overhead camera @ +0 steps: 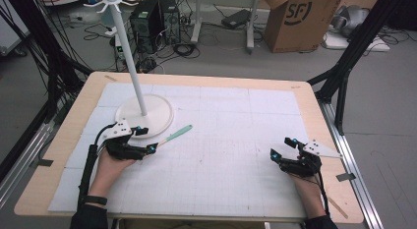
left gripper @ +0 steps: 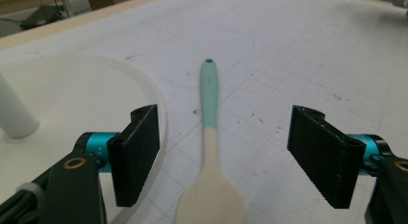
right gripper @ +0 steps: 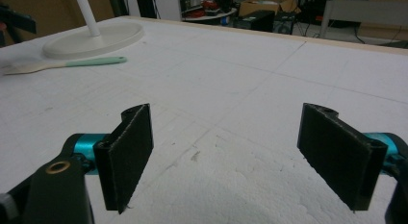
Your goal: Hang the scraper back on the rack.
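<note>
between hand-held gripper (left gripper: 223, 159) jaws (wide apart), spatula (left gripper: 210, 152)

high view: above the near edge, looks forward and down on the whole table (overhead camera: 206, 77) | left gripper view: low, very near the mat, faces along the spatula (left gripper: 210, 152) toward 1 o'clock | right gripper view: low, faces 11 o'clock | shared by all: spatula, white stand base (right gripper: 94, 39)
</note>
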The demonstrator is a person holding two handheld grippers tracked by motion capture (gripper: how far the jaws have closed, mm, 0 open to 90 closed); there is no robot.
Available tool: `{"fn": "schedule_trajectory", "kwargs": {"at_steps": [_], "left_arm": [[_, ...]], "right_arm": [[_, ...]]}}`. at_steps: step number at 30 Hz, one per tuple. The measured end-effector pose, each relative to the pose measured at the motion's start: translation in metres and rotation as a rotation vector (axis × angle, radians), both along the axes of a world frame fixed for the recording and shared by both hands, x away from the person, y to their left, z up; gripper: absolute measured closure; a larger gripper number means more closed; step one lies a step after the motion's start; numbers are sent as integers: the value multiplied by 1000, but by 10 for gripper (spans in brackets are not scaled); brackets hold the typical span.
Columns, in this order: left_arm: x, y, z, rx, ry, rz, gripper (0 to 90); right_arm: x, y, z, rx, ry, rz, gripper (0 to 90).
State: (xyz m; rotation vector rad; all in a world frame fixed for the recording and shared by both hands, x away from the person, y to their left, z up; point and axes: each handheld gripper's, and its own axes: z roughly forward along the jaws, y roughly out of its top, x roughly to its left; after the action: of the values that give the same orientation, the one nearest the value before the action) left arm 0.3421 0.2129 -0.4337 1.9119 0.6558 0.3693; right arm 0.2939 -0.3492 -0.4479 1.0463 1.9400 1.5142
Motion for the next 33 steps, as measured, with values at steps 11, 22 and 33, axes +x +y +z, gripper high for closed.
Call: {"fn": "schedule_trajectory", "kwargs": {"at_steps": [11, 22, 33], "left_arm": [[17, -29, -7, 136, 34, -48, 502], [24, -31, -16, 192, 67, -13, 665], [24, -34, -19, 216, 73, -20, 800]], "right_arm": [[0, 0, 0, -1, -1, 3, 192], [0, 0, 0, -1, 2, 3, 192], [0, 1, 0, -3, 0, 3, 193]]}}
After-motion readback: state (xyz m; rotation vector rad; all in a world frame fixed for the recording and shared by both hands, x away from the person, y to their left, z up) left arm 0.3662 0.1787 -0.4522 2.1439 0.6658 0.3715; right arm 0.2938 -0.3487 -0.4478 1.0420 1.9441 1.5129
